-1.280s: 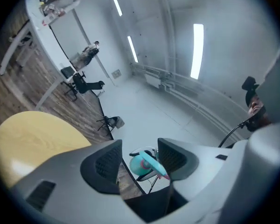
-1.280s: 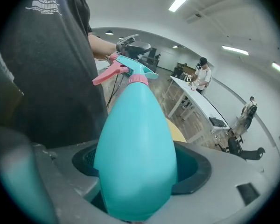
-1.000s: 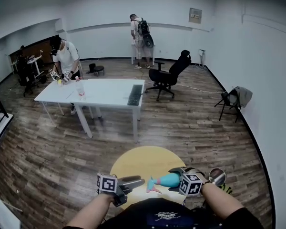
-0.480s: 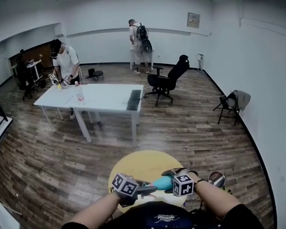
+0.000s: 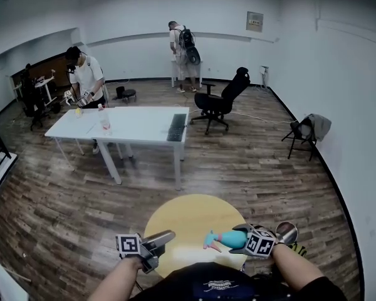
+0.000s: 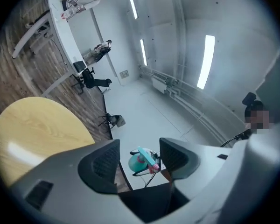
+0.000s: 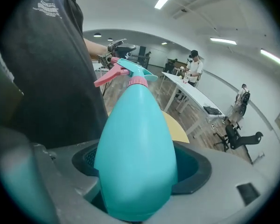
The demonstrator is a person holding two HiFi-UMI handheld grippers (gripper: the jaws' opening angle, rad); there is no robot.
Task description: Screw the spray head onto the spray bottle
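Left gripper [image 5: 161, 240]: held low at the left in the head view, near the front rim of the round yellow tabletop [image 5: 188, 213].
Left fingers [image 6: 104, 164]: wide apart and just now opening further; nothing is gripped, and the gap between them only frames the bottle farther off.
Right gripper [image 5: 241, 237]: at the right, over the tabletop's near right edge as the head view shows it.
Right fingers [image 7: 194, 168]: spread wide and clamped on the fat lower body of the spray bottle [image 7: 137, 143], one pad on each side.
Spray bottle: teal, carried clear of the tabletop, with its narrow end turned toward the left gripper.
Spray head [image 7: 130, 69]: teal with a pink trigger, sitting on the bottle's neck above a pink collar; how tight it sits cannot be told.
Gap between grippers: clearly apart, not touching.
Background: a long white table [image 5: 135, 123] with a person [image 5: 86, 75] standing at its far end, a black office chair [image 5: 222, 99] and a wooden floor [image 5: 69, 199].
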